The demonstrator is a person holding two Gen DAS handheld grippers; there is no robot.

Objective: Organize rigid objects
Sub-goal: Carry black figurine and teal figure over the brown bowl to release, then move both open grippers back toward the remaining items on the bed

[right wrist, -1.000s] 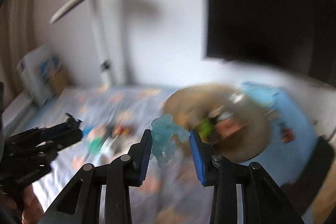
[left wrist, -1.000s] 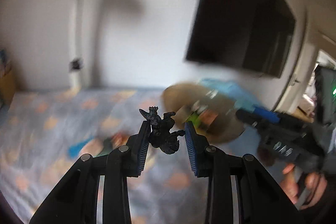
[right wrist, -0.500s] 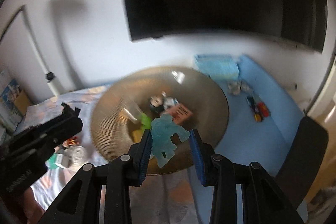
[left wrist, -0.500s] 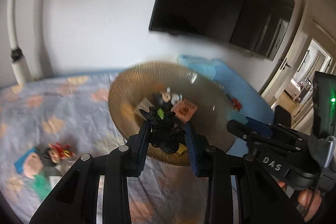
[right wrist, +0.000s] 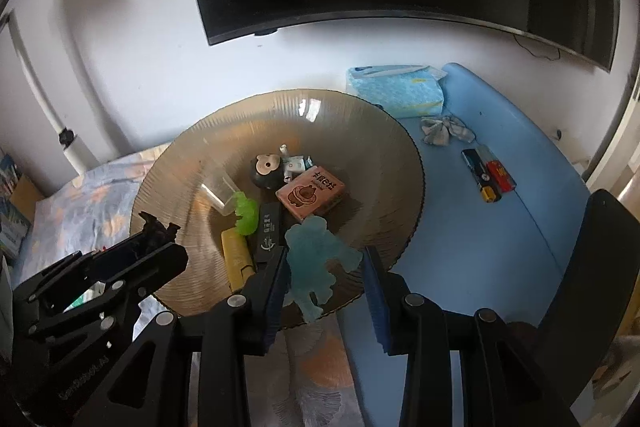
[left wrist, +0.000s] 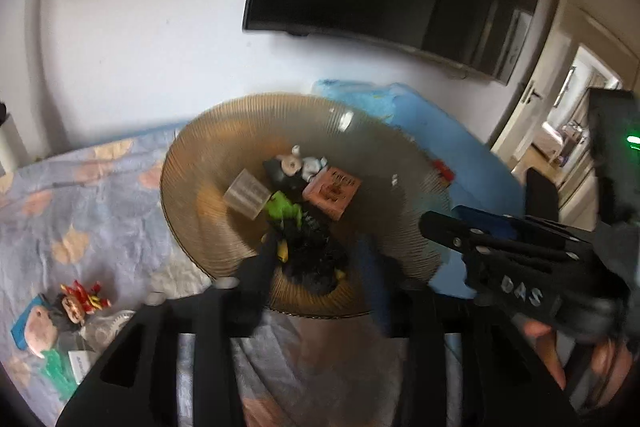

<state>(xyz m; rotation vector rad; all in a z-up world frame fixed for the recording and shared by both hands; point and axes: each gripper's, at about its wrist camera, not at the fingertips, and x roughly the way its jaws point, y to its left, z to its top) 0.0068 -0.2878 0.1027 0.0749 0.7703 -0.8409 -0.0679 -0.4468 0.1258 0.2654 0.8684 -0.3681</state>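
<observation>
Two small toy figures hang over the big ribbed amber glass bowl point(right wrist: 384, 227), one at each gripper.

The left gripper point(left wrist: 320, 263) has just been opening its jaws. The bumpy black toy figure point(left wrist: 312, 255) sits between them, blurred, and the blue pad on one side looks clear of it, so it seems let go. The right gripper point(right wrist: 326, 267) has its jaws partly closed on the see-through blue toy figure point(right wrist: 316, 263).

The black figure could tip off the near rim onto the flowery bed sheet point(left wrist: 92, 219), because the jaws sit close to that edge. The blue figure could land on the pink card box point(right wrist: 312, 195) or the green jelly toy point(right wrist: 246, 213) and bounce.

The blue figure is upright between the jaws, long way up and down, head up, arms out sideways. The black figure's long way cannot be told.
</observation>
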